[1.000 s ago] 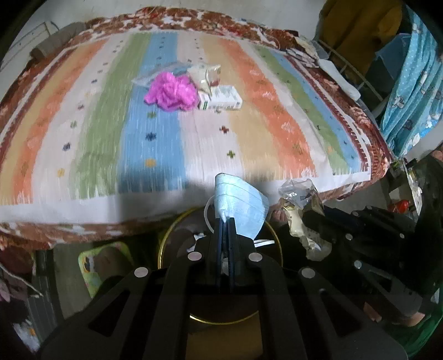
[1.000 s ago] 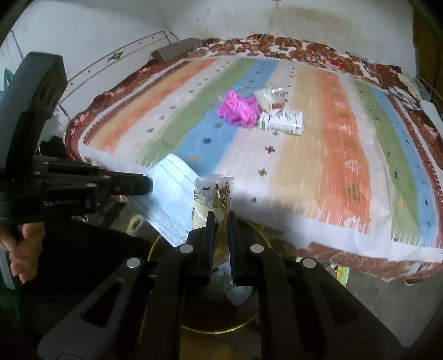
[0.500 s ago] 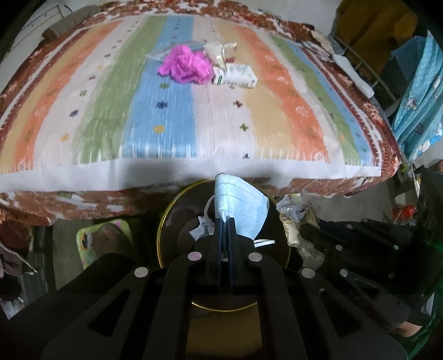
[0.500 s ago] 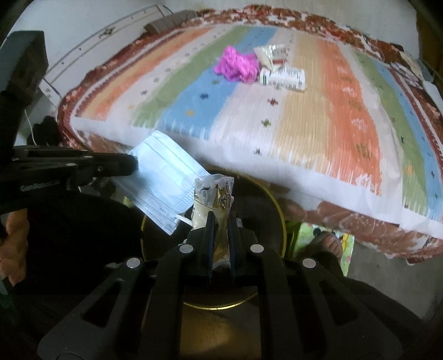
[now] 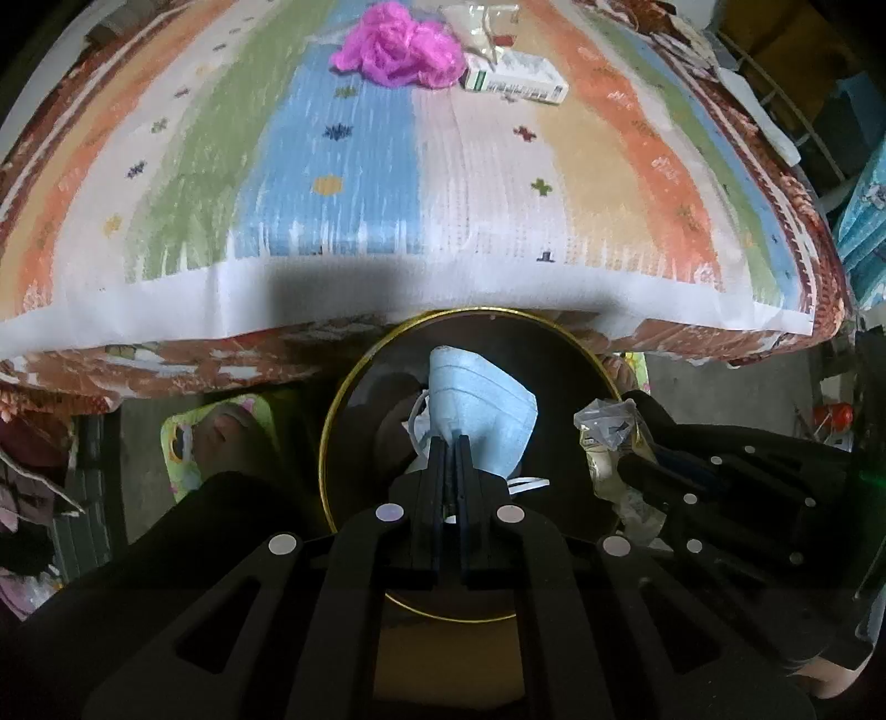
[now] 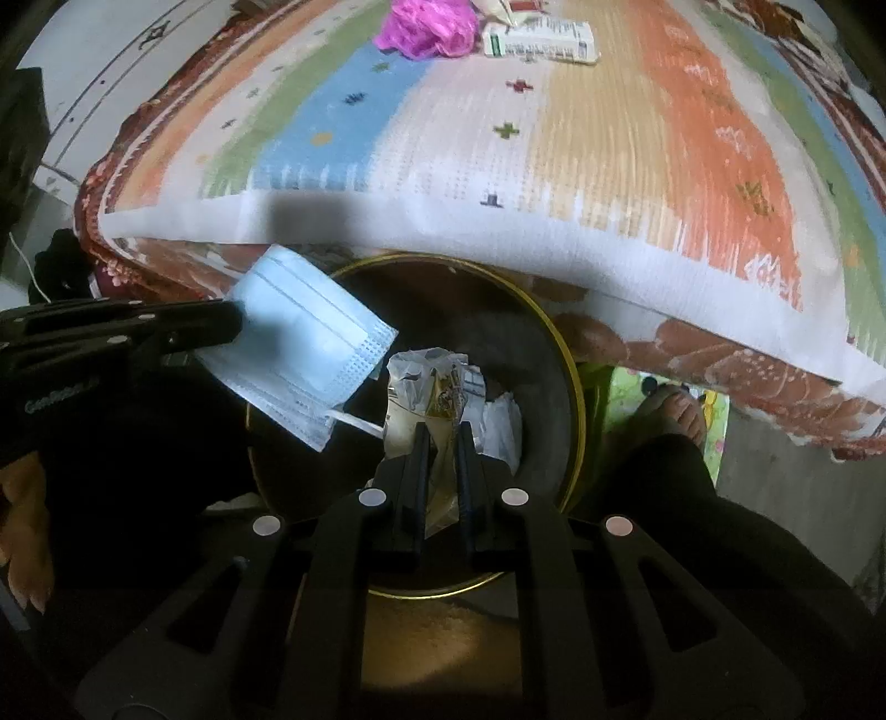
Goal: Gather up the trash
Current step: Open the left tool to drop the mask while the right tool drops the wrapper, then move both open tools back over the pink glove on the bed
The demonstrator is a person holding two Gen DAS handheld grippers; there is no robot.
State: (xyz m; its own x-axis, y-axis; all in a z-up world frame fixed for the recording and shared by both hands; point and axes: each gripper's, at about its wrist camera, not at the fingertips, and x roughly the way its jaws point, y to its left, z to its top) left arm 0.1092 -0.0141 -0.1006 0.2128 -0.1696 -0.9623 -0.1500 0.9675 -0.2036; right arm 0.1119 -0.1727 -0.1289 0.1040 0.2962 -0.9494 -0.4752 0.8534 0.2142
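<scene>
My left gripper point(image 5: 449, 440) is shut on a light blue face mask point(image 5: 480, 412), which hangs over the mouth of a dark round bin with a gold rim point(image 5: 354, 382). My right gripper point(image 6: 441, 429) is shut on a crumpled clear and yellow plastic wrapper point(image 6: 429, 390), held above the same bin point(image 6: 570, 360). White scraps point(image 6: 501, 426) lie inside the bin. In the right wrist view the mask point(image 6: 302, 338) and the left gripper point(image 6: 235, 327) show at the left. In the left wrist view the wrapper point(image 5: 606, 429) shows at the right.
A striped bed cover point(image 5: 443, 183) fills the upper half, its edge just behind the bin. On it lie a pink bundle point(image 5: 401, 47), a white and green box point(image 5: 515, 80) and a clear bag point(image 5: 487, 16). A person's feet point(image 6: 678, 410) in sandals stand beside the bin.
Both grippers have dropped lower and tipped downward, bringing the mask and the wrapper from the bed's edge to over the bin's mouth. Both grips are unchanged.
</scene>
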